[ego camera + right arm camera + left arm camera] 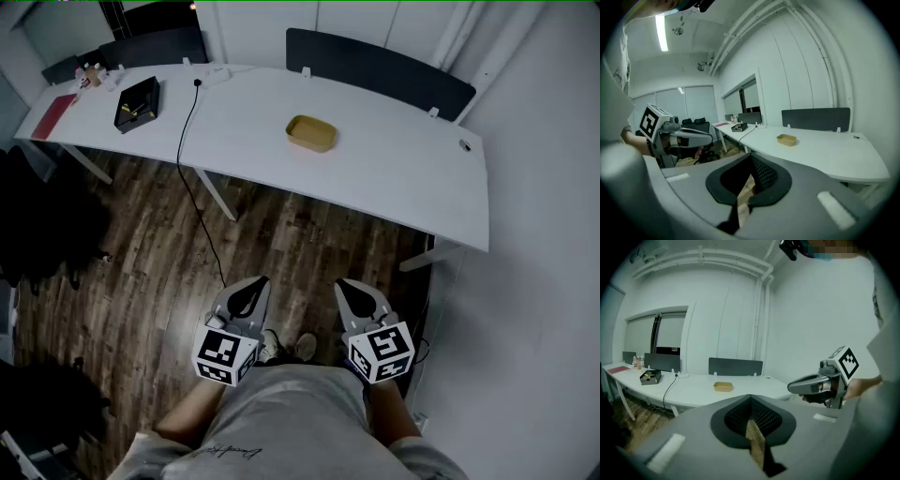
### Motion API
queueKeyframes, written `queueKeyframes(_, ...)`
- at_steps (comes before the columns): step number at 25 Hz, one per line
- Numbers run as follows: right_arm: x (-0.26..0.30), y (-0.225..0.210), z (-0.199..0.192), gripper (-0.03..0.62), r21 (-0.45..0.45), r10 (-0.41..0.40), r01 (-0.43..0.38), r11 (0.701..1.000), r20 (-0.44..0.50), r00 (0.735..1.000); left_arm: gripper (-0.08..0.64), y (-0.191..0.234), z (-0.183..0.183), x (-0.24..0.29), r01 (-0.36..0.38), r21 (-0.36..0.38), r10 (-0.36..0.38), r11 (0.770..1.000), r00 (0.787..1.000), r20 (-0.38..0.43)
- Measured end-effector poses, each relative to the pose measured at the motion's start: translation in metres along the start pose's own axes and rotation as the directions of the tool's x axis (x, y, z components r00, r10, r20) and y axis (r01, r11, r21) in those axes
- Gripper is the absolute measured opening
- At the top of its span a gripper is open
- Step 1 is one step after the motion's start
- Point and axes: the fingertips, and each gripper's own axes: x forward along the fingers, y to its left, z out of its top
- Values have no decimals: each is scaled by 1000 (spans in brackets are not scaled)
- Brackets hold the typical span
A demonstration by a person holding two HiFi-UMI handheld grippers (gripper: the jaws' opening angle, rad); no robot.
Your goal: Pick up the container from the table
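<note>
Just tan container (311,133) (contents unclear) on table (403,183)

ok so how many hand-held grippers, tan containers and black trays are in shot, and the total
hand-held grippers: 2, the left hand-held gripper and the right hand-held gripper
tan container: 1
black tray: 1
total: 4

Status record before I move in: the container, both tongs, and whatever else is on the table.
container: tan, shallow, on the white table, untouched
left tongs: shut, empty, over the wood floor, short of the table
right tongs: shut, empty, beside the left tongs
other items: black tray far left; black cable hanging to the floor
pick-up: not yet begun
</note>
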Motion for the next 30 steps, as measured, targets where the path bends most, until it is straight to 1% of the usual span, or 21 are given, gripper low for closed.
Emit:
queueKeyframes(9,-4,22,2,14,-9,1,-1,1000,8,1000,0,4,-10,-18,8,-1,-8,1000,1000,-25)
queueKeyframes(17,-9,23,7,14,-10,17,-17,1000,30,999,0,-4,-5,-18,19,-27,-19,999,1000,-10)
queueKeyframes(22,-15,23,8,14,-20,44,-43,999,33,998,0,-12,-4,-19,0,-21,0,1000,1000,0)
queueKeyframes(25,-20,22,6,14,-26,53,-52,998,38,998,0,-16,-5,-21,-15,-31,15,999,1000,4)
queueKeyframes(30,-28,18,-2,14,-25,68,-67,997,41,997,0,-25,-5,-25,-39,-38,41,998,998,37)
